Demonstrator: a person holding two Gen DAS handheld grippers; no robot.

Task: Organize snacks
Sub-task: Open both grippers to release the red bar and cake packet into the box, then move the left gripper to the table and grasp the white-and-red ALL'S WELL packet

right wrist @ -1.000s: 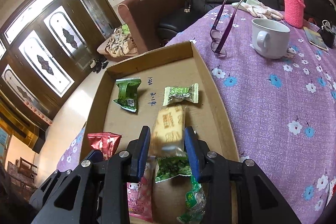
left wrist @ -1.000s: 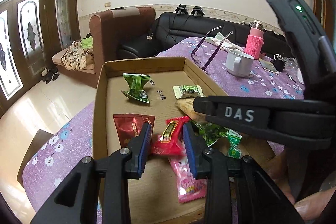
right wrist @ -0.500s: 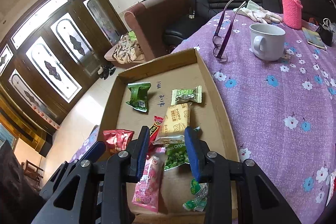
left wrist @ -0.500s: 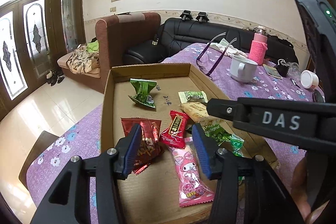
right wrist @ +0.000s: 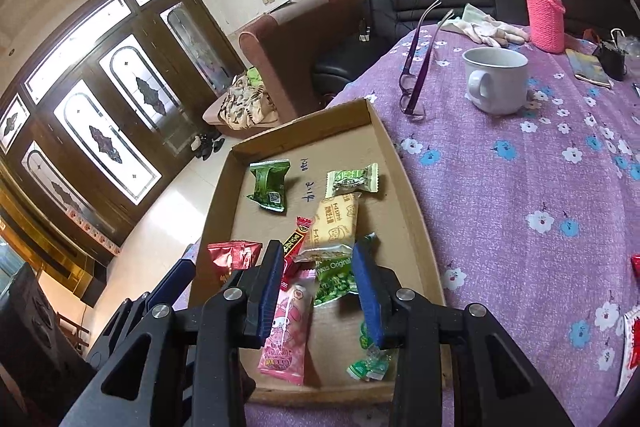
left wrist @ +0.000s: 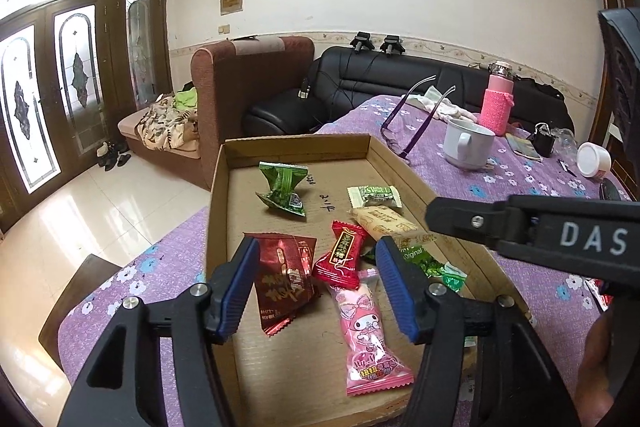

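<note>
tray: shallow corrugated cardboard tray (left wrist: 218, 211) on purple floral tablecloth (right wrist: 520, 187) | snacks: glossy crinkled foil packets lie inside, red packet (left wrist: 342, 259), pink pillow pack (left wrist: 366, 331), beige bar (right wrist: 334, 223) | left gripper (left wrist: 316, 287): ribbed blue pads just been opening, released, nothing pressed | right gripper (right wrist: 318, 291): parted above packets, gripping nothing

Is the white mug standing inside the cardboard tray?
No, the white mug stands on the purple tablecloth, outside the cardboard tray, which holds only wrapped snacks.

Black sofa (left wrist: 400, 83) (brown armchair (left wrist: 248, 87) beside)
</note>
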